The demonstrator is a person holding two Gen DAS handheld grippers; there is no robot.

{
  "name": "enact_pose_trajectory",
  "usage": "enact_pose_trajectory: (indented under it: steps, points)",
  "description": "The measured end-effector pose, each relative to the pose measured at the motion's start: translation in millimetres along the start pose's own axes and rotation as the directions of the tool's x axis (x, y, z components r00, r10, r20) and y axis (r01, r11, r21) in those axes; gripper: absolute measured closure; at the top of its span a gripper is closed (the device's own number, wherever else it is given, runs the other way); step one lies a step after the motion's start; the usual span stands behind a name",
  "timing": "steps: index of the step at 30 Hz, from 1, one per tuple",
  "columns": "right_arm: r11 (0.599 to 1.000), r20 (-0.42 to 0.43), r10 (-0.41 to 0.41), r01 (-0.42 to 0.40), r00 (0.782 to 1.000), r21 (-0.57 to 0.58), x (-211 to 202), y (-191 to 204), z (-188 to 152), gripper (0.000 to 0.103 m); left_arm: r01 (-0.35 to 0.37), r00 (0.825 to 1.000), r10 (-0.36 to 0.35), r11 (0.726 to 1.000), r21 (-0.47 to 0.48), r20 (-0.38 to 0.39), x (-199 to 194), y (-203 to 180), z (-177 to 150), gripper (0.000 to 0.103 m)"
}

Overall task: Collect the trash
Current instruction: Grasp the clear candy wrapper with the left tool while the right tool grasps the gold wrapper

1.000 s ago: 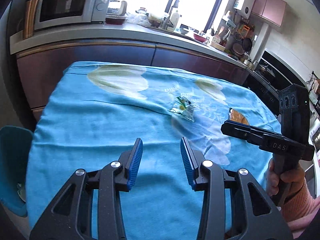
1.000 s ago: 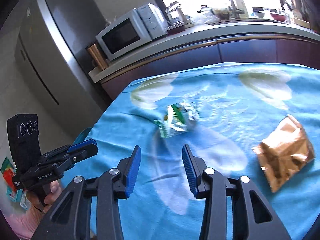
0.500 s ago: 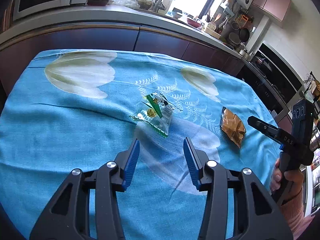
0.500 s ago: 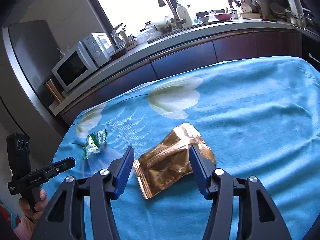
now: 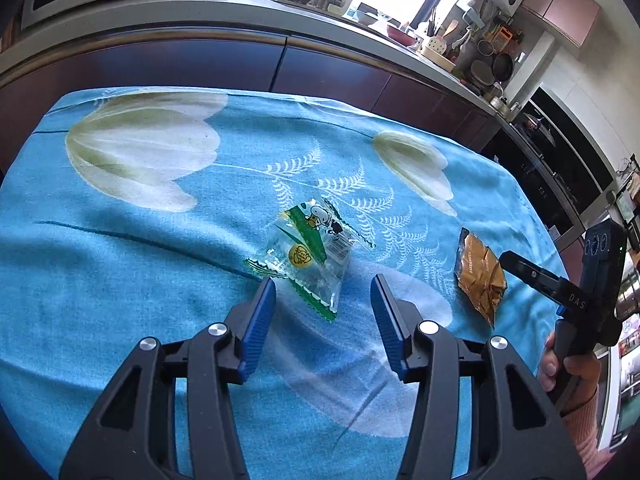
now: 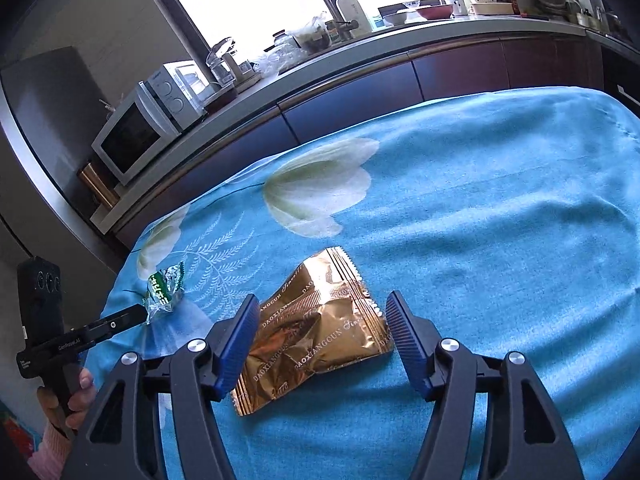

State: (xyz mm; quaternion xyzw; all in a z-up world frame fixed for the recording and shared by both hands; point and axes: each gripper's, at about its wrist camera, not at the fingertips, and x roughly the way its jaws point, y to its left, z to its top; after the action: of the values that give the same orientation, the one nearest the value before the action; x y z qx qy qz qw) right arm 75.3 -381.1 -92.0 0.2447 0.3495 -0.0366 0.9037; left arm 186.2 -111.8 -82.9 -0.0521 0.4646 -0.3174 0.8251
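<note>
So both grippers had closed in on their own bit of trash by this point. A second before, they were hanging back over the near edge of the blue flowered tablecloth (image 5: 120,248) with the wrappers well out ahead; now each one was right up on its target.

The left gripper (image 5: 323,294) was pointed down at the clear green-and-white snack wrapper (image 5: 310,256), which lay flat on the cloth near the middle of the table. Its jaws were opening as it came in, wider than a moment earlier, and the wrapper's near corner sat just between the blue pads (image 5: 260,320) without either one touching it.

Same story on the other side: the right gripper (image 6: 320,326) was spreading its jaws around the crumpled gold foil packet (image 6: 316,332), which lay off to the right of the green one. The packet filled most of the gap, and the left pad looked very close to its edge, but I couldn't see it being squeezed.

So nothing had actually been picked up yet. My read is that both hands were lined up for a grab at the same time, and the next thing needed was a bit more reach and a squeeze. That thin clear wrapper looked like the slippery one.
</note>
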Motion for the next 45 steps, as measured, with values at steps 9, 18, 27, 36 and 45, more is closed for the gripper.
enact_pose_trajectory:
  steps: [9,18,27,36,45]
  points:
    - [1.000,-0.025,0.016,-0.016,1.000,-0.006,4,0,-2,0.040,0.010,1.000,-0.011,0.999,-0.054,-0.020,14,7,8,0.068]
    - [0.998,-0.045,-0.008,0.006,0.999,-0.057,6,10,-4,0.044,-0.003,1.000,0.003,1.000,-0.027,-0.017,14,3,5,0.090]
    - [0.996,-0.080,0.010,-0.017,0.997,-0.086,9,16,-9,0.074,-0.026,0.999,0.025,0.999,0.024,0.025,-5,-4,-3,0.092]
    - [0.994,-0.088,0.057,-0.065,0.994,-0.085,10,27,-14,0.083,-0.017,0.998,0.013,0.998,0.054,0.068,-33,-5,-15,0.092]
    - [0.994,-0.085,0.046,-0.053,0.995,-0.091,17,31,-7,0.048,0.043,0.998,-0.047,0.993,0.107,0.041,-30,-25,-25,0.092]
